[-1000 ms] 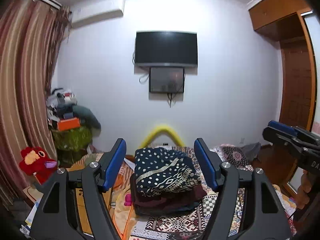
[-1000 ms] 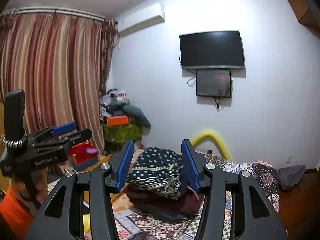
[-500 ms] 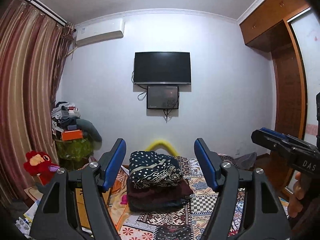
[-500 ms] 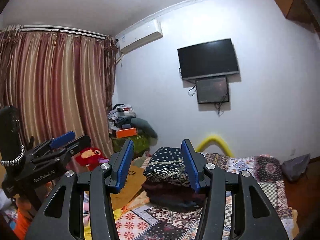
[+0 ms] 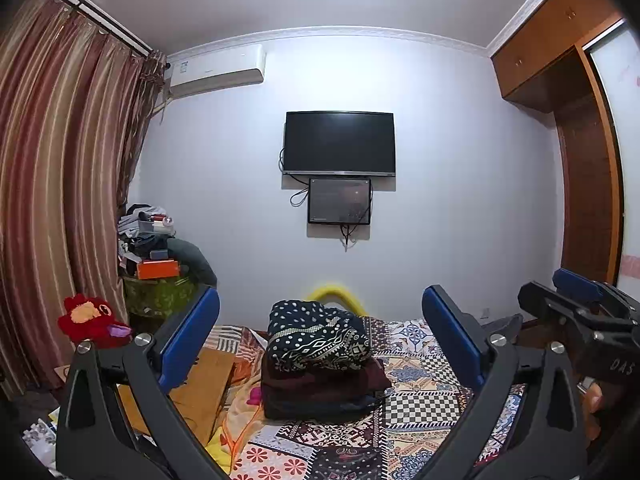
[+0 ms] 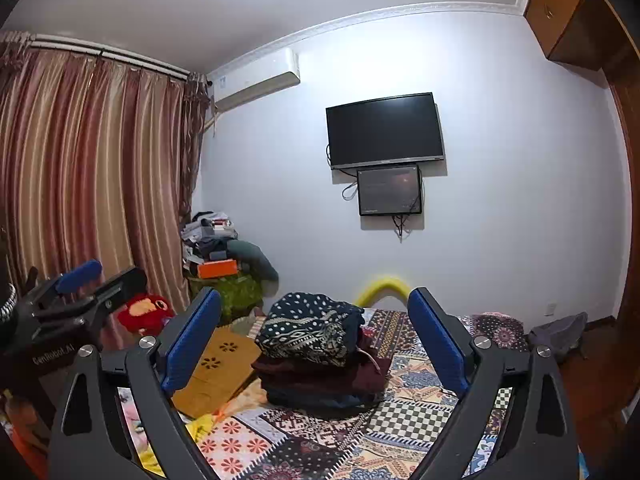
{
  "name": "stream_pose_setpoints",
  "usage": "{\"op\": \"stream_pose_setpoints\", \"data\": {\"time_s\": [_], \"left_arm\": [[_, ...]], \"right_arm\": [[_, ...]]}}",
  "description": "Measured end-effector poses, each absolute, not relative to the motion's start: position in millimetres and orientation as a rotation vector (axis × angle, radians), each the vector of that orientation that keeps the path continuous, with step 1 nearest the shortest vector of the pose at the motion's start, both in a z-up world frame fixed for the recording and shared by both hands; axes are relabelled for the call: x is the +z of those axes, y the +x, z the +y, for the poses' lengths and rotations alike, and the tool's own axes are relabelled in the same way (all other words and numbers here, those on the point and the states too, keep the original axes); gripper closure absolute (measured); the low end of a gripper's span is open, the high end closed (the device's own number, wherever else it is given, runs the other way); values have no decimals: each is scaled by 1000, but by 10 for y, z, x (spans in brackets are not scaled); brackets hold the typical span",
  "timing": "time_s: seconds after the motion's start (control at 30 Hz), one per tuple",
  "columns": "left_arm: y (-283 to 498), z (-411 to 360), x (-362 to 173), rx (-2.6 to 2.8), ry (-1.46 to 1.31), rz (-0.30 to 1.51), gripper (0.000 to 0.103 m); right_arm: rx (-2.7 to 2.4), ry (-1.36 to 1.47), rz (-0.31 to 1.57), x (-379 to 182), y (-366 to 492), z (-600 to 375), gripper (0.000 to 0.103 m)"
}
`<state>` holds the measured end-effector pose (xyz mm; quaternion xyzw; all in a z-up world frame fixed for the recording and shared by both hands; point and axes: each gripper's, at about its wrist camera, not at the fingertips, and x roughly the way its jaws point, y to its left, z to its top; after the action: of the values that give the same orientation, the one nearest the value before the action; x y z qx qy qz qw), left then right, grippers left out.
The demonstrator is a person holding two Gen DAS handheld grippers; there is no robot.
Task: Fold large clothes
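The folded clothes stack (image 5: 320, 360), a dotted navy garment over maroon ones, sits on the patterned bedspread (image 5: 416, 404) straight ahead of both grippers and well apart from them. The left gripper (image 5: 320, 344) and right gripper (image 6: 314, 344) stand wide apart, empty, their jaws having just opened. The top garment leans slightly; a careless return or a nudge could likely topple the soft pile. Compared with a second ago, the stack looks smaller and farther off, and more ceiling shows.
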<state>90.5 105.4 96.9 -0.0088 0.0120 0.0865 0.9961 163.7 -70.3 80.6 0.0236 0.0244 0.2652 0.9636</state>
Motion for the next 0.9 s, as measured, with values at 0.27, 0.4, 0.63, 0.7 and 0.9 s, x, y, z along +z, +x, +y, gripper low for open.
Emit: {"op": "stream_pose_setpoints", "data": {"time_s": [0.27, 0.4, 0.63, 0.7, 0.9], "left_arm": [[966, 1125, 909, 173, -49, 41, 0], [991, 1152, 879, 168, -59, 51, 0], [1023, 1135, 844, 167, -54, 64, 0], [1033, 1133, 839, 167, -56, 67, 0], [1042, 1153, 833, 159, -65, 77, 0]], "right_arm": [[529, 48, 50, 739, 1586, -770, 8], [525, 56, 56, 736, 1584, -798, 8], [526, 64, 73, 744, 1582, -835, 8], [528, 64, 77, 748, 1575, -842, 8], [527, 67, 85, 764, 1570, -862, 8]]}}
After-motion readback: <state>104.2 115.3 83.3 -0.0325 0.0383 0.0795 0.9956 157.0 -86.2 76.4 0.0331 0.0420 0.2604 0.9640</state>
